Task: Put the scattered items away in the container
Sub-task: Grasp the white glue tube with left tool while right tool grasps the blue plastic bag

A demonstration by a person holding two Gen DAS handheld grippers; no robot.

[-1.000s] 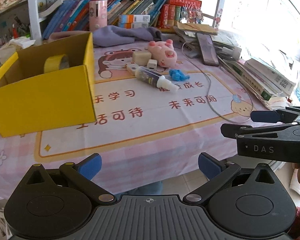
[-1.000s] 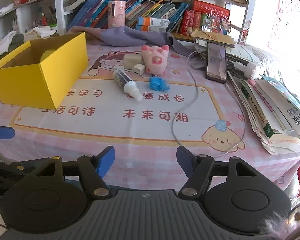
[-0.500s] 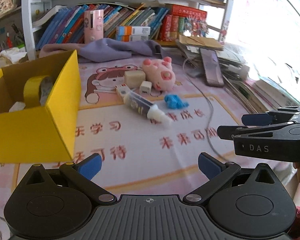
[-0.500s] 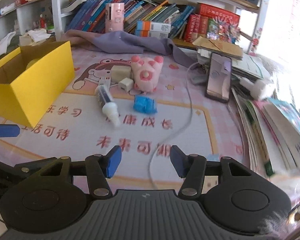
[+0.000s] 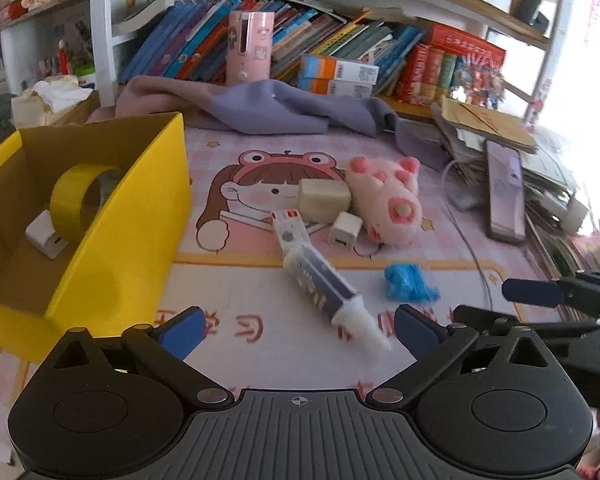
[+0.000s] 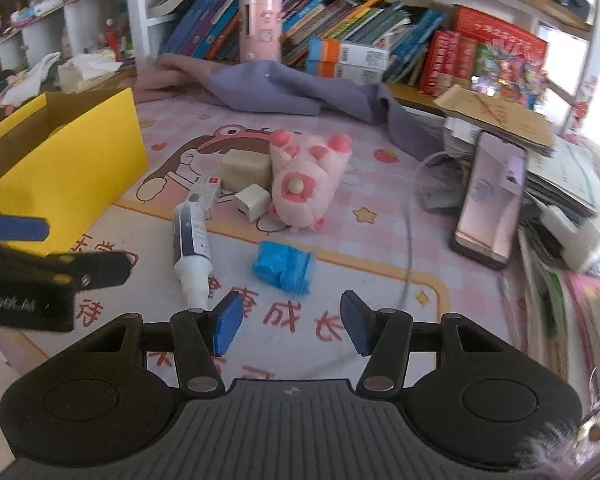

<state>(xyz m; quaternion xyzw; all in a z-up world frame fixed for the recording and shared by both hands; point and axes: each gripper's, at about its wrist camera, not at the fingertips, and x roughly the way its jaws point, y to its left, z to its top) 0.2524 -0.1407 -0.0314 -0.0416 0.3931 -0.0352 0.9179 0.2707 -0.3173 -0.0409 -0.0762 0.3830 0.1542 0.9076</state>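
Tape roll (image 5: pixel 82 196) and one charger (image 5: pixel 46 236) sit in yellow box (image 5: pixel 132 216), frame left. Tube (image 5: pixel 324 288), pig plush (image 5: pixel 388 204), blue wad (image 5: pixel 408 282) remain mid-frame. My left gripper (image 5: pixel 296 326) has just narrowed slightly, still wide, empty; right gripper (image 6: pixel 290 322) has just part-closed on nothing.

Mat on the tabletop (image 6: pixel 380 216): large red Chinese characters printed along its near part; in the right wrist view "成" and "长" read clearly just beyond the jaws, and further characters beside them are cut off or blurred.
Same mat, left wrist view (image 5: pixel 260 328): the red characters are smeared; "习" can just be made out.
Left gripper body (image 6: pixel 24 300): white lettering on its black side, too blurred to read.
Tube (image 6: pixel 190 240): dark label with small print, unreadable.
Books on the shelf (image 5: pixel 340 40): spine titles too small to read.
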